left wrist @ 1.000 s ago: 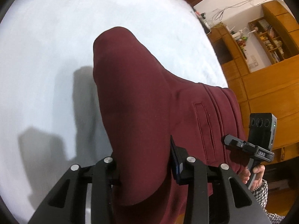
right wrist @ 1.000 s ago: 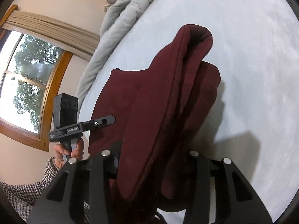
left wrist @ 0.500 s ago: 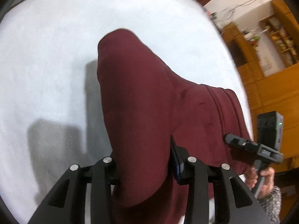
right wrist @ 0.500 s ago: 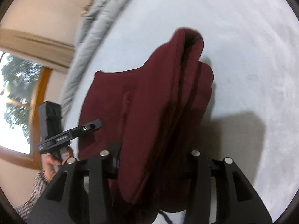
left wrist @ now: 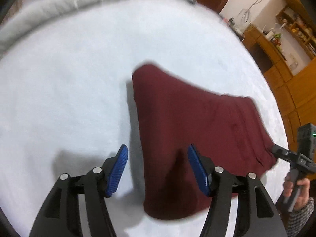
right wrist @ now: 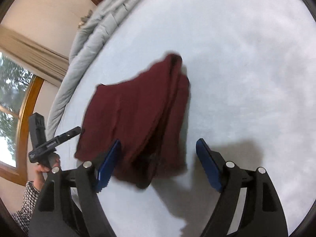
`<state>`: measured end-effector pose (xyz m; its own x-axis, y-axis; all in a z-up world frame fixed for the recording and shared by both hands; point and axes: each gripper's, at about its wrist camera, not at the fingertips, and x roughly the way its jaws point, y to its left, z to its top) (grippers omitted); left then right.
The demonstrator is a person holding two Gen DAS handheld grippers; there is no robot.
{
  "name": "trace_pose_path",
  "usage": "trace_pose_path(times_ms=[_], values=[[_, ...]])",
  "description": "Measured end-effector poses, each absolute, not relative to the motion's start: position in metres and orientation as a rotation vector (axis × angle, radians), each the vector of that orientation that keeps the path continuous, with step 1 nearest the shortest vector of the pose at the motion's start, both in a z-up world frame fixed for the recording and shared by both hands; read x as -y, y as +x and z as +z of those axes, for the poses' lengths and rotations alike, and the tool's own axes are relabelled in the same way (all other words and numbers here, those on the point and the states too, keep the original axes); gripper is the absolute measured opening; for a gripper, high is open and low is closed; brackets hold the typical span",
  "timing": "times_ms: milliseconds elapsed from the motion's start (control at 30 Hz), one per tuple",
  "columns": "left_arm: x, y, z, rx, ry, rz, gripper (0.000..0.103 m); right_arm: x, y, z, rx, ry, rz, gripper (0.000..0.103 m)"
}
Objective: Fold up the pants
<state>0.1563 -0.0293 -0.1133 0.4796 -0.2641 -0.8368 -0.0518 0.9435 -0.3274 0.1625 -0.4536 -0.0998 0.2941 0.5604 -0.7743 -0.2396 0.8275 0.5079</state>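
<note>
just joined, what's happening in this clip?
A person is folding dark red pants on a white bed, using a hand-held gripper in each hand. The pants lie folded into a compact stack on the sheet. Both the left hand-held gripper and the right hand-held gripper have their jaws opening, blue pads clear of the cloth, so neither is gripping it. A grey duvet is bunched along the far edge of the bed.

Bedroom: bed point(left wrist: 79, 79), quilt point(right wrist: 94, 27), window point(right wrist: 11, 102)
</note>
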Motion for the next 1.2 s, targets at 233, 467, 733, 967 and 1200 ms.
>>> trace_pose_path(times_ms=[233,467,733,967,1200], values=[[0.075,0.133,-0.087,-1.033,-0.384,-0.235,0.072,0.410,0.139,-0.065,-1.069,0.337,0.748,0.078],[0.086,0.136,-0.127,-1.122,-0.369,-0.195,0.072,0.415,0.137,-0.118,-1.174,0.368,0.655,0.075],[0.085,0.135,-0.122,-1.125,-0.371,-0.160,0.073,0.410,0.130,-0.109,-1.165,0.389,0.623,0.082],[0.079,0.105,-0.089,-1.083,-0.312,-0.042,0.093,0.396,0.101,-0.068,-1.134,0.172,0.460,0.099],[0.075,0.079,-0.077,-1.078,-0.264,0.005,0.094,0.388,0.084,-0.063,-1.135,0.087,0.370,0.100]])
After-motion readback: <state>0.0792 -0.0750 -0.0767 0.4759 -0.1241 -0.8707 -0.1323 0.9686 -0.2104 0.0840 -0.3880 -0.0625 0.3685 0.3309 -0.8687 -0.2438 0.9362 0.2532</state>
